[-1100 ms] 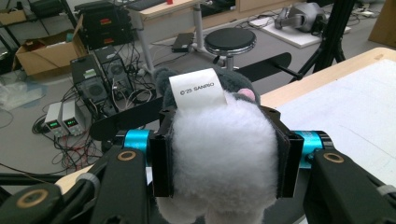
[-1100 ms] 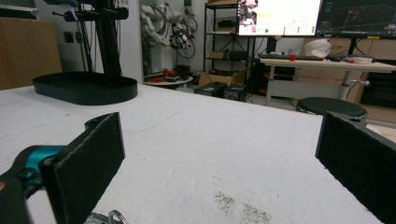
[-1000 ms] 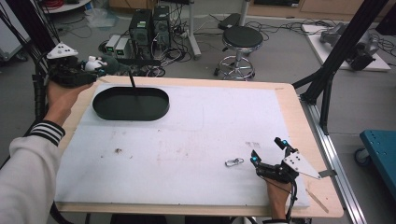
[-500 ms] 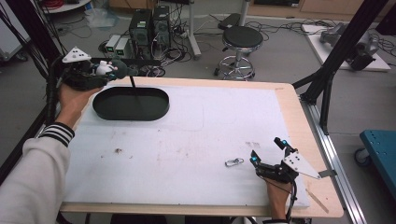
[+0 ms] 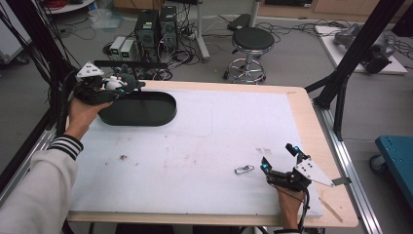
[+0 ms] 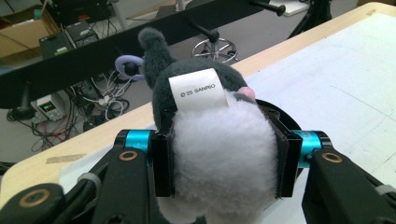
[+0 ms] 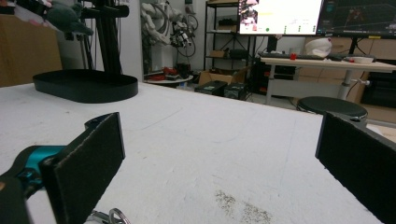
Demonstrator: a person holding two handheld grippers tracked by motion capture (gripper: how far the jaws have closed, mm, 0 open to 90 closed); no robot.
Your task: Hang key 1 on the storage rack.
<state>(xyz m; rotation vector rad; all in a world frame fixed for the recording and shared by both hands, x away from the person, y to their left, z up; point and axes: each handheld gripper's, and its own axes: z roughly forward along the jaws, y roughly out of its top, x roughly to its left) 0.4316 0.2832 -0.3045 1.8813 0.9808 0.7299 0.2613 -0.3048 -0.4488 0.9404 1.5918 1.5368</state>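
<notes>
— Grey and white plush, that is what we have in our left gripper [image 6: 224,154]: the soft toy [image 6: 219,140] sits squeezed between the two black pads, its white side bulging toward the camera and a small white label standing up on top.

— And where do we see it from above?

— In the high view our left gripper [image 5: 104,87] holds the soft toy [image 5: 119,82] at the far left corner of the table [image 5: 302,105], just over the left end of the black oval tray [image 5: 160,114]. We cannot tell whether the toy touches the tray's rim.

— What of our other hand?

— Our right gripper [image 5: 282,163] rests low at the near right of the white mat [image 5: 195,146], jaws spread wide with nothing between them. In its own view the pads [image 7: 88,163] stand far apart over bare mat.

— Anything close to it?

— A small metal clip [image 5: 244,169] lies on the mat just to the left of that gripper, apart from the jaws. The tray [image 7: 86,84] is well across the table from it.
</notes>
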